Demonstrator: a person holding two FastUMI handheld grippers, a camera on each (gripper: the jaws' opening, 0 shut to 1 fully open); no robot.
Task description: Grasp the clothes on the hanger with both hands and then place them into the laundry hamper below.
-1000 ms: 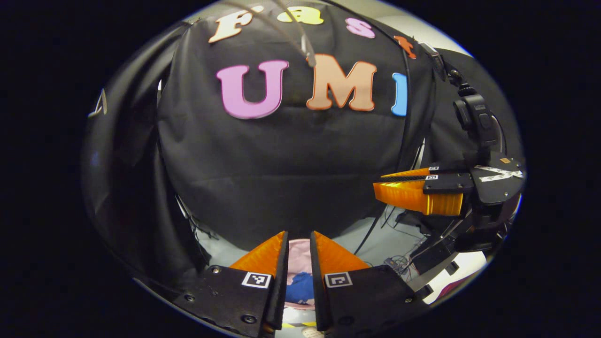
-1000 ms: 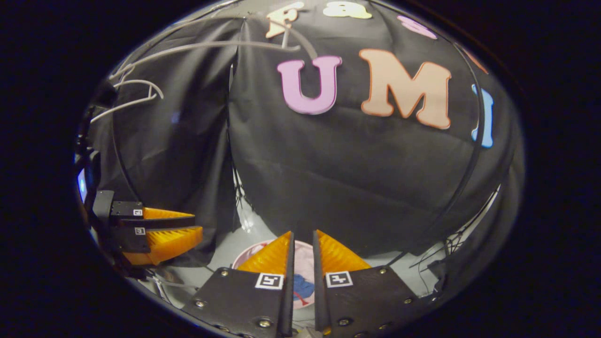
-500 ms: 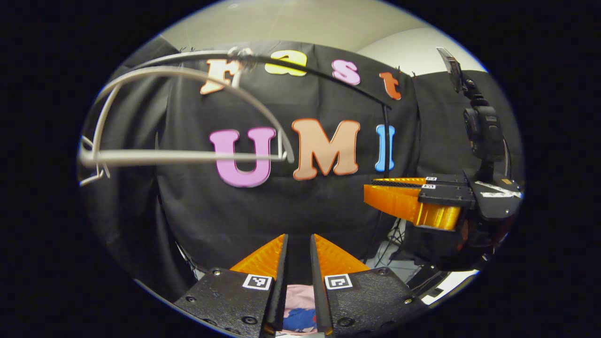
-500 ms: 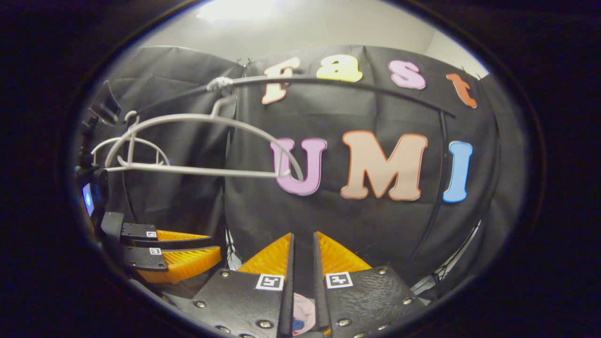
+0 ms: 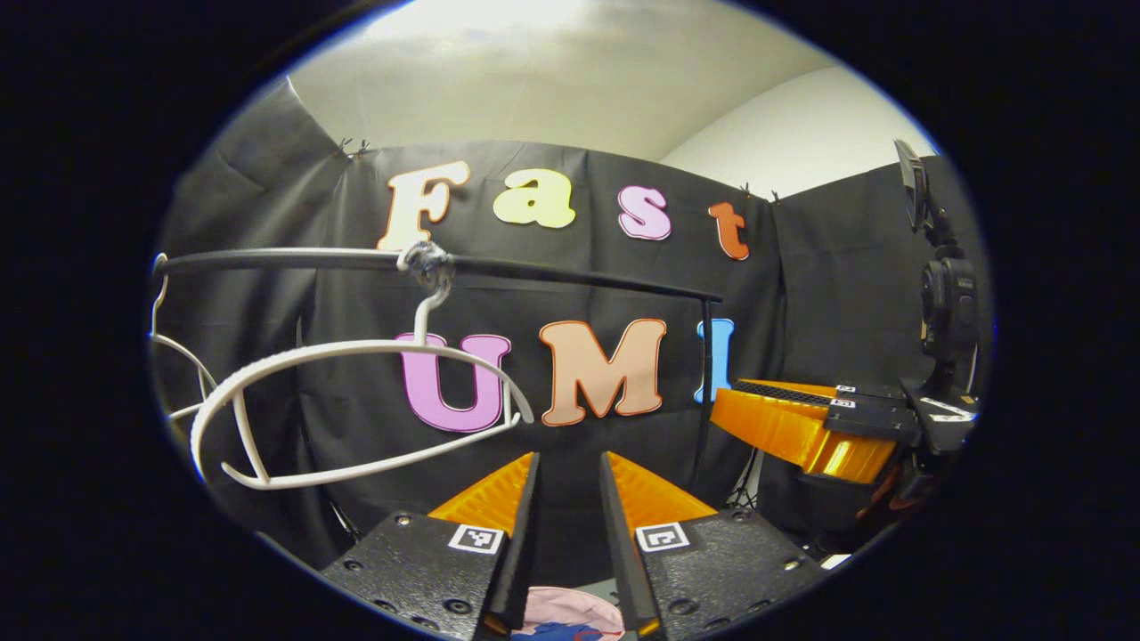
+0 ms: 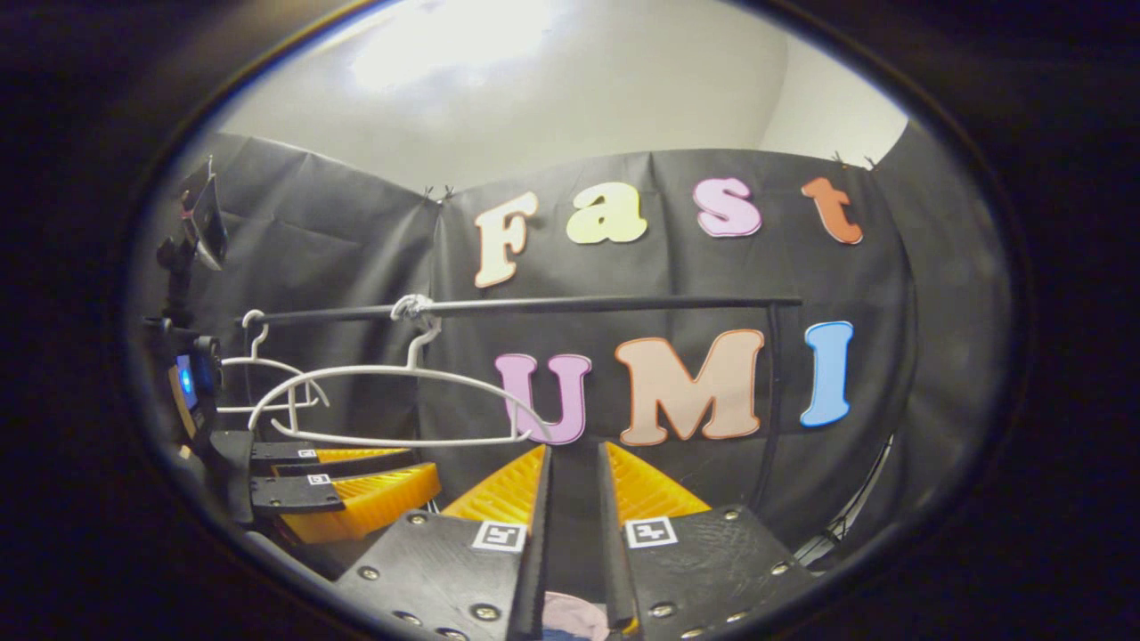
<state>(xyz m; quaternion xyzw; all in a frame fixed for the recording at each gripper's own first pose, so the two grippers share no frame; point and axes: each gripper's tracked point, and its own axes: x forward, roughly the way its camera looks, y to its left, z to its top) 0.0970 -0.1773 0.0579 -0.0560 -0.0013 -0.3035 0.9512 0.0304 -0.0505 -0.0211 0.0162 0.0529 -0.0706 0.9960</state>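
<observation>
Both grippers raised, hanger bare

Lifted since a second ago, the left gripper [image 5: 566, 476] and right gripper [image 6: 573, 467] face the rail [image 5: 570, 269], each slightly parted on nothing. Two hangers [image 6: 392, 405] hang bare; the clothes [image 5: 570, 630] sit in the hamper [image 5: 548, 605] below, likely done

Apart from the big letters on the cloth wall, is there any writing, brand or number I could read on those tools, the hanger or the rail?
No readable words, brands or numbers.
Square markers on the left tool and the right tool: black-and-white patterns, not writing.
White hanger and black rail: no writing on them.
Small lit screen: too small to read.
</observation>
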